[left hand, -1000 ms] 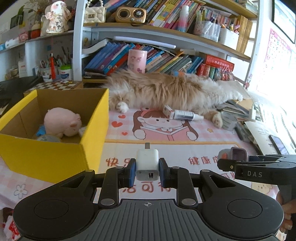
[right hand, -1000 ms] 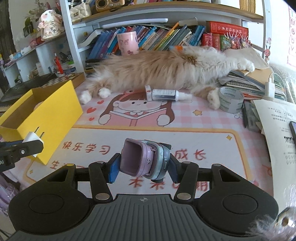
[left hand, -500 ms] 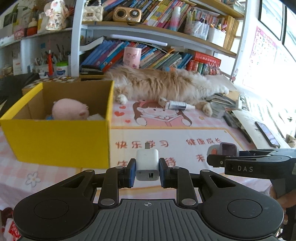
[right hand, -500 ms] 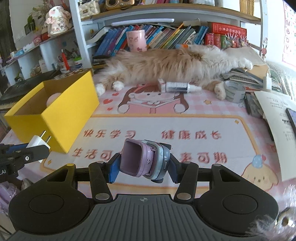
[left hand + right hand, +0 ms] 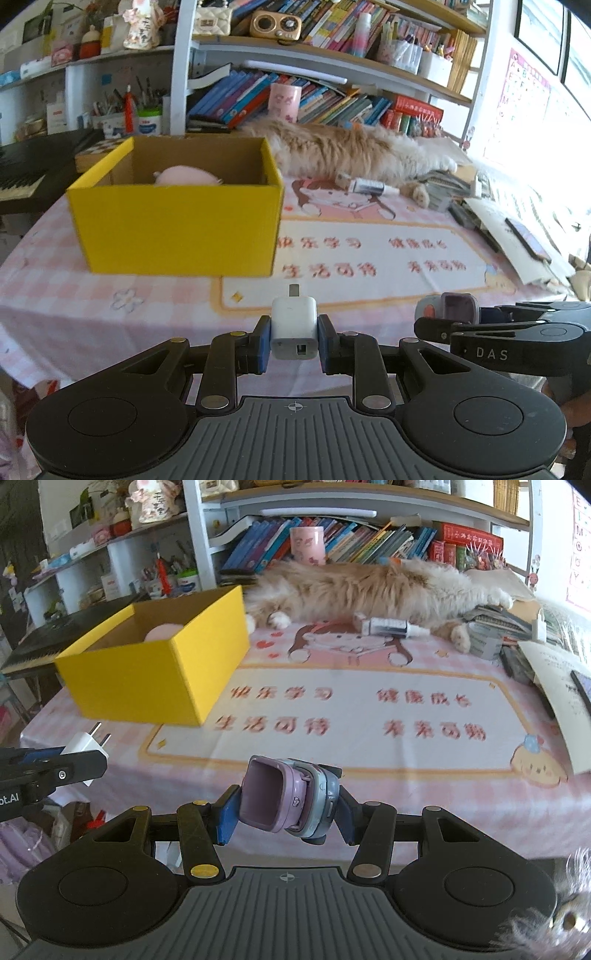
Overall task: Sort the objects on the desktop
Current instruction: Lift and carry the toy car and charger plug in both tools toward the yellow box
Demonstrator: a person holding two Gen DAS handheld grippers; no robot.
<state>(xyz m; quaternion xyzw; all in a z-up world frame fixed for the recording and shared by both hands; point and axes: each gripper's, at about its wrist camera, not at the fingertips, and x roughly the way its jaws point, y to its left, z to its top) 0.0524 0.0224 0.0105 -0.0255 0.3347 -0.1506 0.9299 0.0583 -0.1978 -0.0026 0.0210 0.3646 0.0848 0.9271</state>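
My left gripper (image 5: 294, 345) is shut on a white plug-in charger (image 5: 294, 326), held over the near edge of the table; the same charger (image 5: 85, 746) shows at the left of the right wrist view. My right gripper (image 5: 286, 814) is shut on a purple and blue smartwatch (image 5: 288, 799), also over the near edge; the watch (image 5: 448, 308) appears at the right of the left wrist view. An open yellow box (image 5: 177, 221) stands ahead on the left with a pink plush toy (image 5: 186, 175) inside. A white tube (image 5: 388, 626) lies beside a long-haired cat (image 5: 369, 587).
The cat lies stretched along the back of the desk under the bookshelf. A pink printed mat (image 5: 354, 716) covers the table. Papers, a phone (image 5: 526, 240), a tape roll (image 5: 484, 642) and stacked books crowd the right side. A keyboard (image 5: 22, 177) sits left of the box.
Both grippers have drawn back toward the near edge of the table with their objects still held. The box and the cat look farther off and more of the table shows.
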